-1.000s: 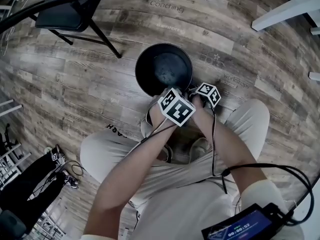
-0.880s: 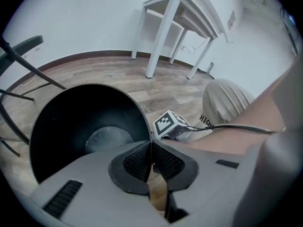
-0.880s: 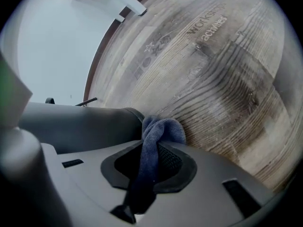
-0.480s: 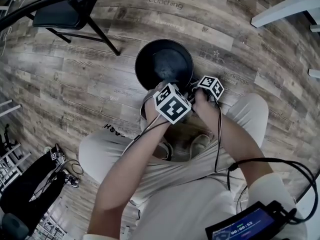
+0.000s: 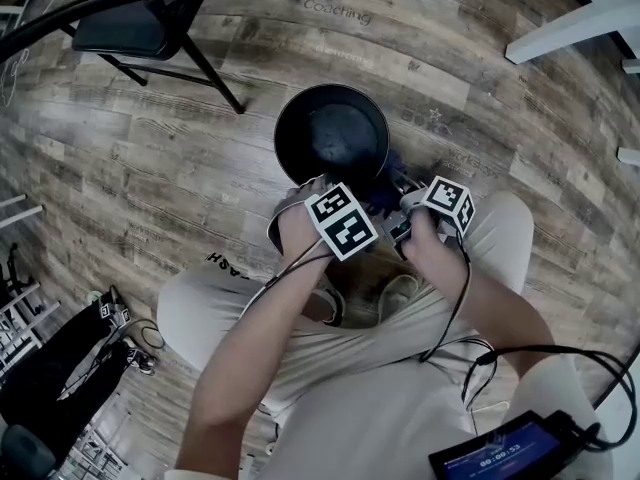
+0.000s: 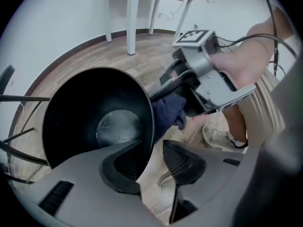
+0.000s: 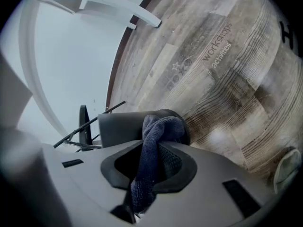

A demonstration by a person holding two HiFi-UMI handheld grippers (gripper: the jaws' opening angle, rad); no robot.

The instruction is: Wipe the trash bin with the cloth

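Observation:
The black round trash bin (image 5: 332, 138) stands on the wood floor in front of the person's knees. In the left gripper view my left gripper (image 6: 150, 164) straddles the bin's near rim (image 6: 147, 126). One jaw is inside and one outside, and they are opening without pressing on the rim. Its marker cube (image 5: 342, 221) shows in the head view. My right gripper (image 7: 151, 167) is shut on the dark blue cloth (image 7: 150, 145). The bunched cloth (image 5: 383, 193) lies against the bin's outer wall (image 7: 123, 126) at the near right.
A black folding chair (image 5: 140, 18) stands at the far left and white table legs (image 5: 570, 28) at the far right. The person's knees and shoes (image 5: 400, 293) are just behind the grippers. Black gear (image 5: 50, 368) lies at the lower left, and cables hang from the right gripper.
My right gripper has moved right and nearer the person, and the cloth now shows beside the bin. The left gripper's cube has drawn back slightly from the rim.

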